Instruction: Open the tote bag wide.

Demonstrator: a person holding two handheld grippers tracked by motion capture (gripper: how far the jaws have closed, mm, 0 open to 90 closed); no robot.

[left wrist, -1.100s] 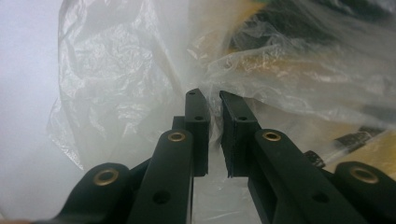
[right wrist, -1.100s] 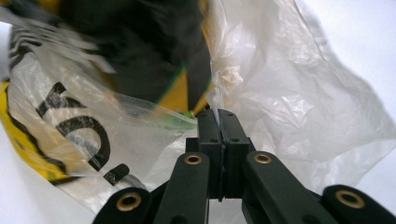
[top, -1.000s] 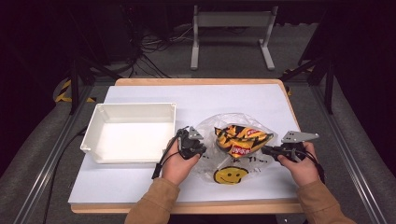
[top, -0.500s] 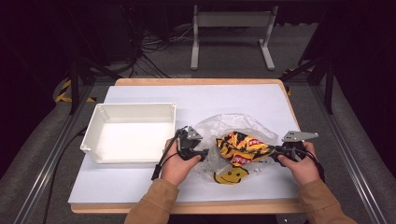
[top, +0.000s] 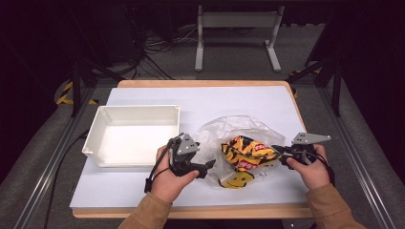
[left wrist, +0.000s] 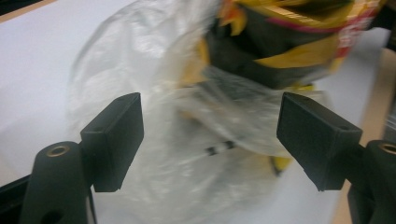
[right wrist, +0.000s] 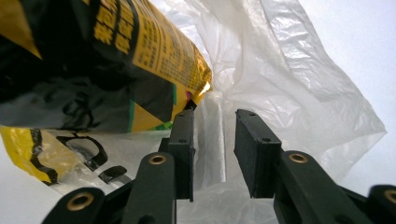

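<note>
We had just been opening both sets of jaws: our left gripper (top: 206, 168) stood released, clear of the clear plastic bag (top: 239, 131); our right gripper (top: 278, 151) straddled its film unclenched, leaving the yellow-and-black snack packet (top: 246, 151) inside, near-right on the desk (top: 143, 188).

Left gripper view: yellow-and-black crinkled snack packet (left wrist: 299, 51) blurred, cut off by the top edge, its print unreadable. Right gripper view: same packet runs off the left and top edges. High view: thin clear plastic bag (top: 239, 130) veils the packet's lower part; the yellow smiley print is partly covered.
</note>
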